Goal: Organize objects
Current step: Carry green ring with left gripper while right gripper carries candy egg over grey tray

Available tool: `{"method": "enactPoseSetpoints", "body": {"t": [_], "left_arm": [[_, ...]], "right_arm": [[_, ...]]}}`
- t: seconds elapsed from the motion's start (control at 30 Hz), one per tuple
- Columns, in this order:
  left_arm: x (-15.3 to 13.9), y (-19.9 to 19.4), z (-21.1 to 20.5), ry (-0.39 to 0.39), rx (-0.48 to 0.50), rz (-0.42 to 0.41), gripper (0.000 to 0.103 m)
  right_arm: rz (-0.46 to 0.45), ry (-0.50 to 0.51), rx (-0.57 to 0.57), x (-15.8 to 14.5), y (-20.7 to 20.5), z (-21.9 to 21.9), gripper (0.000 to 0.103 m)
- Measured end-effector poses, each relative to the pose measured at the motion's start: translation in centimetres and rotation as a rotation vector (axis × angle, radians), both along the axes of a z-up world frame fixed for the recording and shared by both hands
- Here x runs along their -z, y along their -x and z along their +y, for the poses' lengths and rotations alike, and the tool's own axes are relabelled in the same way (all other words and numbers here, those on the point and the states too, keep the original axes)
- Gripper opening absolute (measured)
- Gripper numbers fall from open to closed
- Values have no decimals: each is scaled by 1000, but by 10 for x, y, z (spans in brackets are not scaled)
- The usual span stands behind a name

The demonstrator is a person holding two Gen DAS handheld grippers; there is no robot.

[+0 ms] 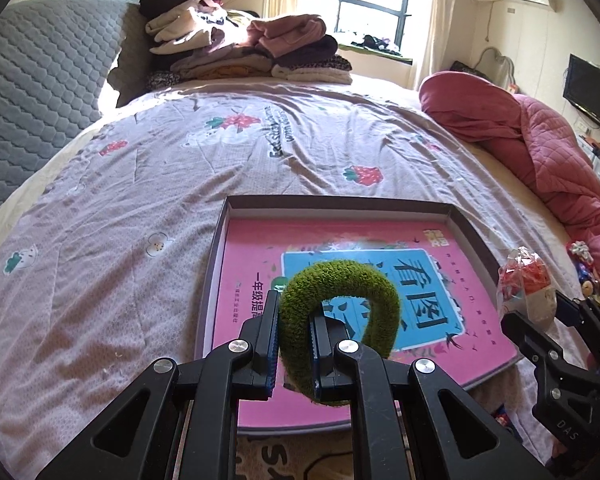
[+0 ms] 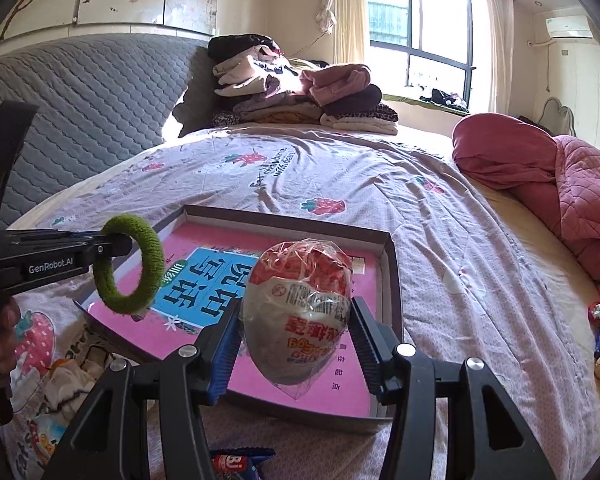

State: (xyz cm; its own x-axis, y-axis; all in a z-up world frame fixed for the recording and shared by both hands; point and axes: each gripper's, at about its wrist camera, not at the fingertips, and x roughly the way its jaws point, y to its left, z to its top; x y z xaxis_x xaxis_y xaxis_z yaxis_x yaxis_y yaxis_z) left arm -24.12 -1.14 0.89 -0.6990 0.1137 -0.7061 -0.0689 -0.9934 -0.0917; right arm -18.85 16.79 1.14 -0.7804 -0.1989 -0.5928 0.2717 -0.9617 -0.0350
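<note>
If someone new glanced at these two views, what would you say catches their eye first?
Probably the fuzzy green ring pinched in the left tool, held above the shallow box with a pink book inside. Next, the wrapped egg-shaped treat gripped by the right tool, also over that box. Behind, folded clothes are piled by the headboard.

Both wrist views look forward-down, close over box (image 1: pixel 466 222) (image 2: pixel 392 264); bed (image 1: pixel 148 184) (image 2: pixel 440 216) shared.
</note>
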Motion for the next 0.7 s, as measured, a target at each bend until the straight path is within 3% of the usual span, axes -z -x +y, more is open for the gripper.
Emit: {"method": "enactPoseSetpoints", "body": {"t": [0.17, 0.7], "left_arm": [[19, 11, 0, -16, 2, -57, 12], [43, 21, 1, -10, 6, -117, 13]], "right_arm": [[-46, -20, 4, 14, 14, -2, 53], [-149, -54, 53, 42, 32, 3, 53]]}}
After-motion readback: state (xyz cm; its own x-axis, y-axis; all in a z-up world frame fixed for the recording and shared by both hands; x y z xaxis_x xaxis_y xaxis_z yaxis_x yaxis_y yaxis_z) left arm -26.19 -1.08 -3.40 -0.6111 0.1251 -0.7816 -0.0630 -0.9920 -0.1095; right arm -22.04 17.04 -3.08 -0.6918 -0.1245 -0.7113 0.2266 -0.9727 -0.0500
